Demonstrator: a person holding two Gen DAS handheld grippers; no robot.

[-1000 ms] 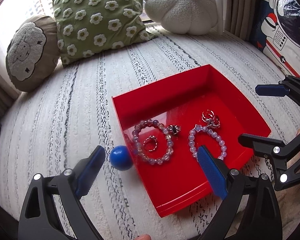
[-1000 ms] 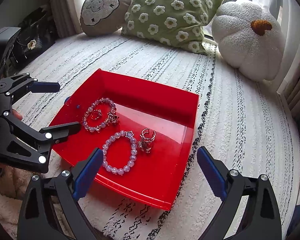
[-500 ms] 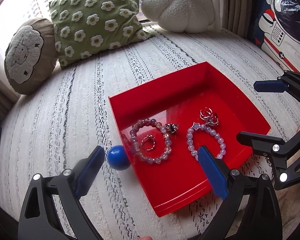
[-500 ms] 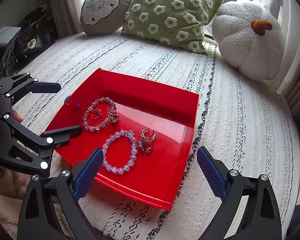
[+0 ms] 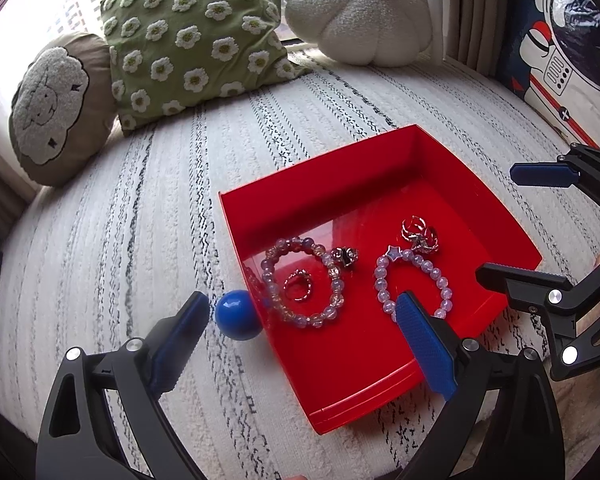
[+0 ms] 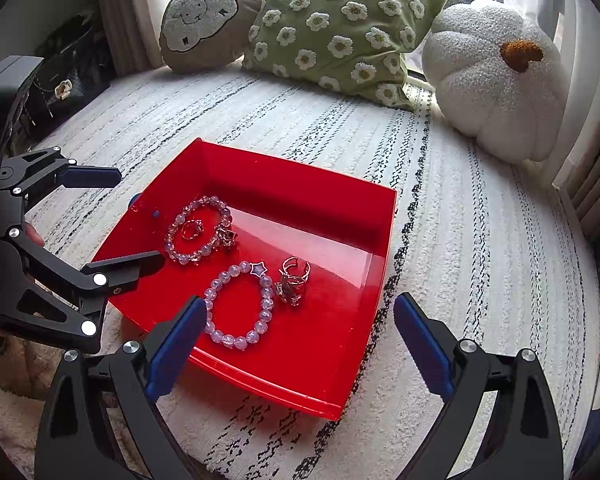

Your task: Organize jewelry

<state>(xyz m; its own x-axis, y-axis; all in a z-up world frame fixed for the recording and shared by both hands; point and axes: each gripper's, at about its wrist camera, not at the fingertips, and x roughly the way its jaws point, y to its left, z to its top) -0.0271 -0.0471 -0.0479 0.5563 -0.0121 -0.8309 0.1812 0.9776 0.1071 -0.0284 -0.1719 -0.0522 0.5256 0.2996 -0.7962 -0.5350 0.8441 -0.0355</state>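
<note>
A red tray [image 5: 380, 164] [image 6: 384, 240] sits on the striped white cover. In it lie a beaded bracelet [image 5: 278, 304] [image 6: 174, 236] around a small ring [image 5: 298, 286] [image 6: 192, 229], a second bracelet with a star bead [image 5: 380, 280] [image 6: 216, 334], a dark charm [image 5: 346, 256], and a cluster of silver rings [image 5: 418, 236] [image 6: 294, 280]. My left gripper [image 5: 304, 328] is open and empty over the tray's near left corner. My right gripper [image 6: 298, 344] is open and empty over the tray's near edge.
A blue ball [image 5: 238, 314] lies against the tray's left wall. A sheep cushion [image 5: 56, 108], a green daisy pillow [image 5: 196, 36] and a white pumpkin cushion [image 5: 356, 12] line the back. An astronaut cushion [image 5: 560, 64] stands at right. A black bag [image 6: 66, 80] sits far left.
Both grippers have pulled back slightly from the tray and stayed open. The jewelry has not moved.
</note>
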